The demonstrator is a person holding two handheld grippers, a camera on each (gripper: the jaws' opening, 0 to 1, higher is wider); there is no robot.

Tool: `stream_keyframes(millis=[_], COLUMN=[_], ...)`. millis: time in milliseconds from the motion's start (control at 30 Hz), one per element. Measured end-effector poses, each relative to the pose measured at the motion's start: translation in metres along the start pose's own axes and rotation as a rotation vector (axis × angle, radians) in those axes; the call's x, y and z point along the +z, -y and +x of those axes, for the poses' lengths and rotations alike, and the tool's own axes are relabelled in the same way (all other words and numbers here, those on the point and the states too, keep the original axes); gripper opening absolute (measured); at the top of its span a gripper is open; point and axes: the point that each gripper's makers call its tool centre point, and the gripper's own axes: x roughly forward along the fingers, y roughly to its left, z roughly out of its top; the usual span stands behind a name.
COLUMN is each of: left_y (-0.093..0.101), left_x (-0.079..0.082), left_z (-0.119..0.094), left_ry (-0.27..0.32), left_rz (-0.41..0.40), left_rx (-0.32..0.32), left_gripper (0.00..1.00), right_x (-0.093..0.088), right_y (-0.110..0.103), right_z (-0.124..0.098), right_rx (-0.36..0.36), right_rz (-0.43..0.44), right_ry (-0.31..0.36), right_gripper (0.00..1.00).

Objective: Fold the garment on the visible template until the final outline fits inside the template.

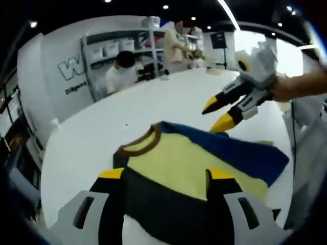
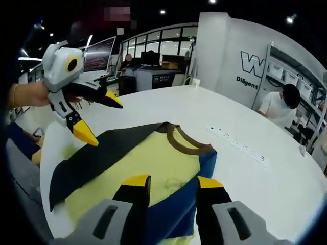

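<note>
both tongs held above the garment [image 1: 204, 163] on white table [image 1: 127, 112], left tongs [image 1: 166, 174] agape, right tongs [image 2: 167, 179] agape

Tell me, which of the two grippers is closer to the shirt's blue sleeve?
Right. The right gripper hovers open just above the blue sleeve, while the left gripper is across the shirt, over its dark sleeve.

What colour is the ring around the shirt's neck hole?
Brown. The collar of the shirt shows best in the right gripper view.
</note>
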Motion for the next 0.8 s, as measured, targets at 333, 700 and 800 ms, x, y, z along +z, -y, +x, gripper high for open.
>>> stream_keyframes(millis=[333, 700, 800], left_y=[0.047, 0.098, 0.114], left_x=[-0.028, -0.043, -0.051], left_z=[-0.015, -0.038, -0.042], left_ry=[-0.034, -0.042, -0.053], left_rz=[0.027, -0.002, -0.002], left_rx=[-0.082, -0.13, -0.158], left_gripper=[0.58, 0.56, 0.56], right_x=[-0.026, -0.064, -0.072], right_y=[-0.03, -0.074, -0.082], right_z=[-0.018, -0.036, -0.043], right_rx=[0.039, 0.087, 0.1], right_rz=[0.006, 0.012, 0.012], right_ry=[-0.035, -0.08, -0.093], right_gripper=[0.29, 0.28, 0.27])
